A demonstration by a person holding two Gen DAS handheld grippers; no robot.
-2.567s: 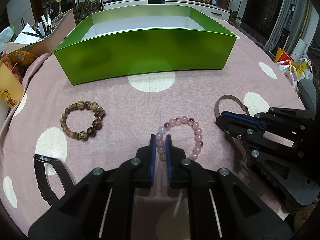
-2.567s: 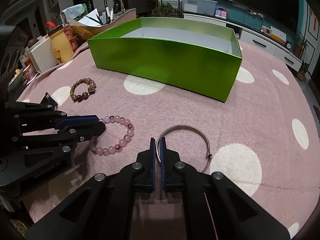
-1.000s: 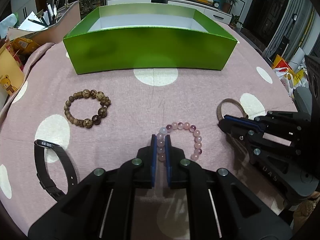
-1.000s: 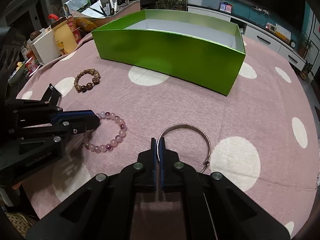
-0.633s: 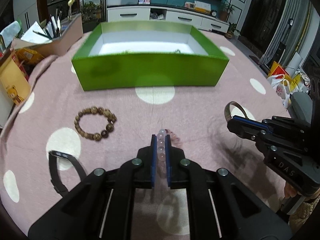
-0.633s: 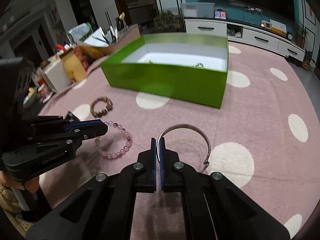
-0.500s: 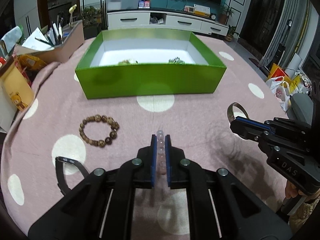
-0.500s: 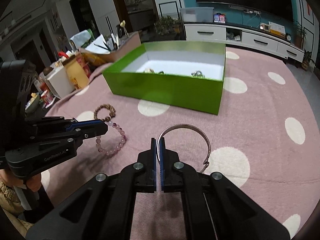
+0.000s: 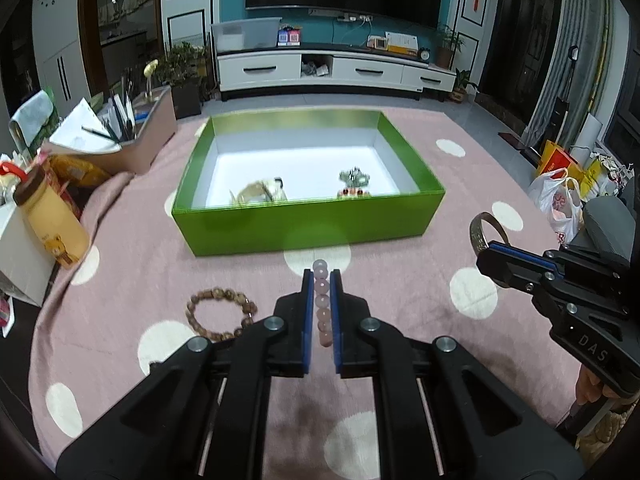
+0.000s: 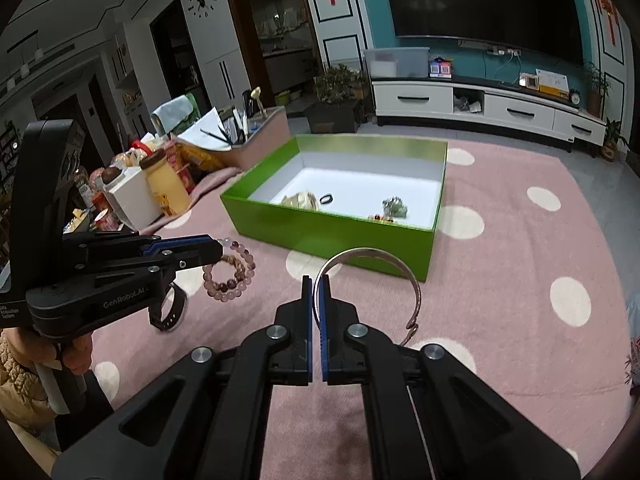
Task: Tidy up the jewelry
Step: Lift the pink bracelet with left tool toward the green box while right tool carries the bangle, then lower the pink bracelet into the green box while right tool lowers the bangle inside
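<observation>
My left gripper [image 9: 321,280] is shut on a pink bead bracelet [image 9: 322,304] and holds it in the air above the pink dotted cloth; the bracelet hangs from it in the right wrist view [image 10: 232,276]. My right gripper [image 10: 316,284] is shut on a silver open bangle [image 10: 380,258], also lifted; the bangle shows at the right in the left wrist view [image 9: 482,232]. The green box [image 9: 312,220] stands ahead with a few pieces of jewelry inside. A brown wooden bead bracelet [image 9: 220,312] lies on the cloth at the left.
A black watch band [image 10: 170,308] lies on the cloth under the left gripper. A yellow bottle [image 9: 52,220], a white box and a tray of pens crowd the left edge. Bags [image 9: 560,196] sit past the table's right side.
Both grippers have risen from the cloth with the pink bracelet and the bangle in them. The inside of the green box has come into view.
</observation>
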